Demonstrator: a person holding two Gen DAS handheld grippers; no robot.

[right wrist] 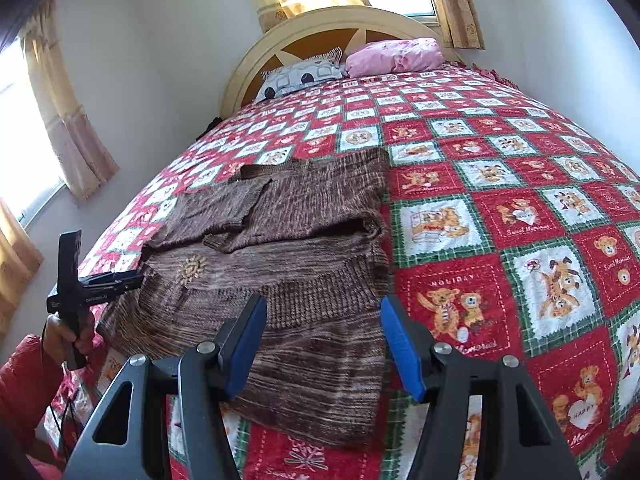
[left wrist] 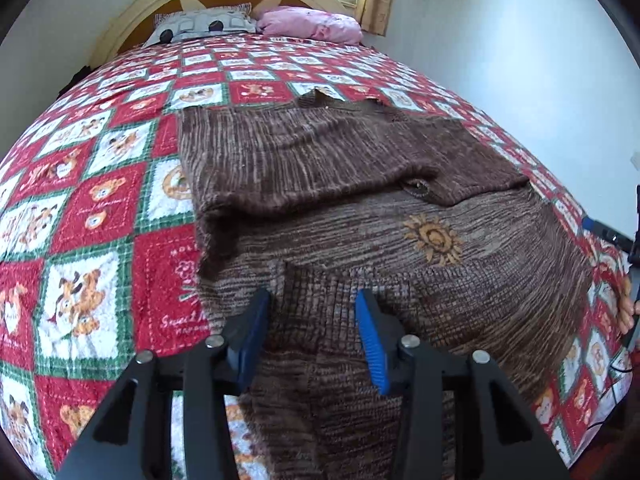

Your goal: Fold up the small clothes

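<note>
On the red, white and green teddy-bear patchwork quilt (left wrist: 100, 208) that covers the bed, a brown marled knit sweater with a tan sun motif (left wrist: 360, 200) lies partly folded, its upper layers doubled over toward the headboard. In the left wrist view the quilt fills the 9 o'clock side, the sweater takes the centre, and the sun motif (left wrist: 434, 238) sits toward 3 o'clock of the middle. The left gripper (left wrist: 312, 312) hangs just over the ribbed near part of the sweater at 6 o'clock, its blue-padded jaws spread wide with only knit fabric showing between them and nothing pinched. In the right wrist view the left gripper (right wrist: 100, 280) appears at 9 o'clock, held in a hand with a red sleeve, beside the sweater's edge. The sweater (right wrist: 300, 220) lies left of centre, with a sleeve or panel (right wrist: 316, 376) trailing toward 6 o'clock. The right gripper (right wrist: 324, 320) hovers over that trailing piece, its jaws wide apart and gripping nothing. Bare quilt (right wrist: 520, 240) spreads out toward 3 o'clock. At 12 o'clock a grey patterned pillow (right wrist: 300, 74) and a pink pillow (right wrist: 394, 56) rest against the cream arched headboard (right wrist: 256, 64).
</note>
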